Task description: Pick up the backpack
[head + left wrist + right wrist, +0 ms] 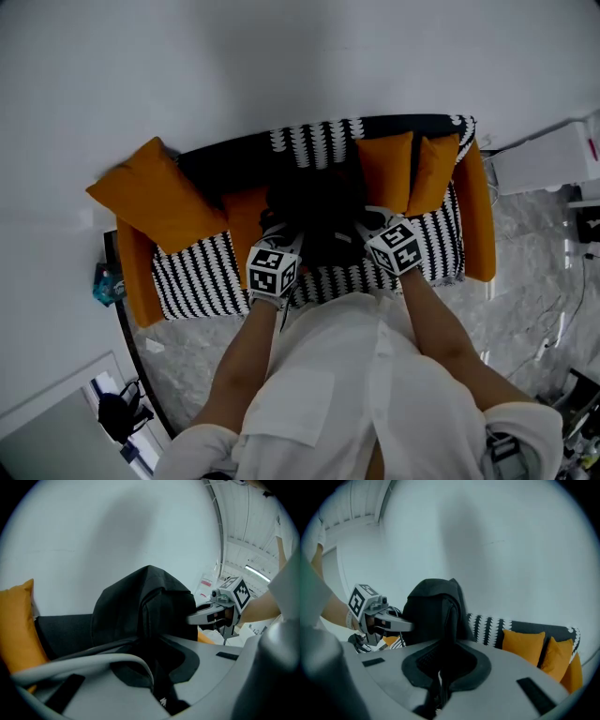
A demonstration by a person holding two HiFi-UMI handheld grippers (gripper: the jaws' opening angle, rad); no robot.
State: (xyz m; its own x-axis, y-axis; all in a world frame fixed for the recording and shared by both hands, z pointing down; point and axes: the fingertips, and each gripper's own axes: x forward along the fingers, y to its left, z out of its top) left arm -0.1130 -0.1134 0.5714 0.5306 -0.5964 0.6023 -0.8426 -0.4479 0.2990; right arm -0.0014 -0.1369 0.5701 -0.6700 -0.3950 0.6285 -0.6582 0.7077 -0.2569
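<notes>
Head view shows the backpack, black and slumped, on the sofa between orange cushions, just ahead of the person, with the left gripper at its left side and the right gripper at its right. In the left gripper view the jaws are pressed together on a fold of black fabric at the backpack's near edge; whether that is strap or shell I cannot tell. The right gripper view shows the same on the other side, jaws clamped on a dark strip that runs down from the backpack. Whether its base is clear of the seat no view shows. The backpack looks soft: its top is rounded and sagging, so it will likely fold and hang from whatever is pinched, not hold its shape. It seems fairly light and not fragile, though the contents are unknown. Woven cloth should grip well, but a thin pinch of loose shell could creep out under load; a strap or the top handle would probably be the surer hold, one side in each gripper, with both raised evenly so it does not tip
</notes>
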